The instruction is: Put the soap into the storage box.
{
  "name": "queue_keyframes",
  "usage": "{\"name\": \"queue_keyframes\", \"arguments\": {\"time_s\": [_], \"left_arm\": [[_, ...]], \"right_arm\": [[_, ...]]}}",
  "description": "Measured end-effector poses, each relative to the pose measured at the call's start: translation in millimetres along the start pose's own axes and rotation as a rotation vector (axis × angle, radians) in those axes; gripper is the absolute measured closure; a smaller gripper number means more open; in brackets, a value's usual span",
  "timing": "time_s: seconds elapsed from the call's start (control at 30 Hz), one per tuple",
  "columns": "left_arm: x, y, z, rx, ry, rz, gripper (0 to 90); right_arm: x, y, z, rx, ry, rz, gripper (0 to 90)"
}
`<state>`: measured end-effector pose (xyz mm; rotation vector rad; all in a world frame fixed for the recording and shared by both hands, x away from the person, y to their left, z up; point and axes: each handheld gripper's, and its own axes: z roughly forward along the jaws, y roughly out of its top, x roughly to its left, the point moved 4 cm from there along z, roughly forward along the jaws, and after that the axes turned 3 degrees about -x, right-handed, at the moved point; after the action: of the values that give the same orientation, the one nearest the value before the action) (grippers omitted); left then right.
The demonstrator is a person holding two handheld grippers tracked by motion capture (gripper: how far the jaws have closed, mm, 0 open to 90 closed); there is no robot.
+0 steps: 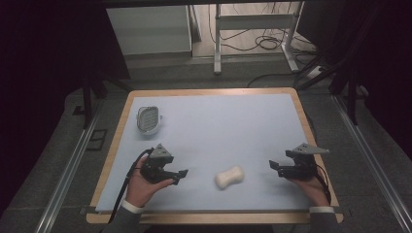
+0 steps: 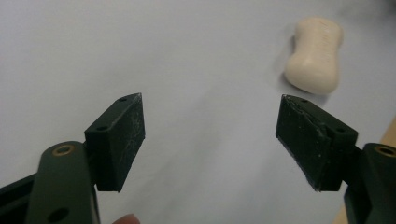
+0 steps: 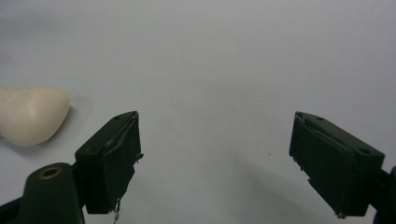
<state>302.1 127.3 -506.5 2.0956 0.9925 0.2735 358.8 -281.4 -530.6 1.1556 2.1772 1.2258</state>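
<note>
Pale blue matting covers our worktop (image 1: 218, 126). We see a cream soap bar (image 1: 229, 177) near the front edge, between the left gripper (image 1: 178, 175) and right gripper (image 1: 275, 168), both with jaws spread and empty. A perforated soap dish (image 1: 148, 119) sits toward the far left corner.

We saw a cream, waisted soap bar (image 1: 229, 177) lying flat near the front of the pale blue worktop (image 1: 223, 126), a perforated soap dish (image 1: 148, 118) well apart at far left.

Dim, soft-shadowed, slightly blurry, dark-edged.
</note>
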Motion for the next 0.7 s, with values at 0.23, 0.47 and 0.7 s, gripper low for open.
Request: {"name": "queue_keyframes", "arguments": {"time_s": [0.23, 0.47, 0.7], "left_arm": [[-20.1, 22.6, 16.2, 0.051, -0.029, 0.069, 25.4], [-36.4, 34.4, 32.1, 0.09, -0.059, 0.096, 27.0], [-49.9, 40.4, 47.5, 0.141, -0.079, 0.122, 27.4]], "right_arm": [[0.8, -1.0, -5.4, -0.016, -0.011, 0.013, 16.4], [2.8, -1.2, -4.1, -0.016, -0.012, -0.001, 16.4], [1.8, 1.9, -2.7, -0.031, -0.018, 0.001, 16.4]]}}
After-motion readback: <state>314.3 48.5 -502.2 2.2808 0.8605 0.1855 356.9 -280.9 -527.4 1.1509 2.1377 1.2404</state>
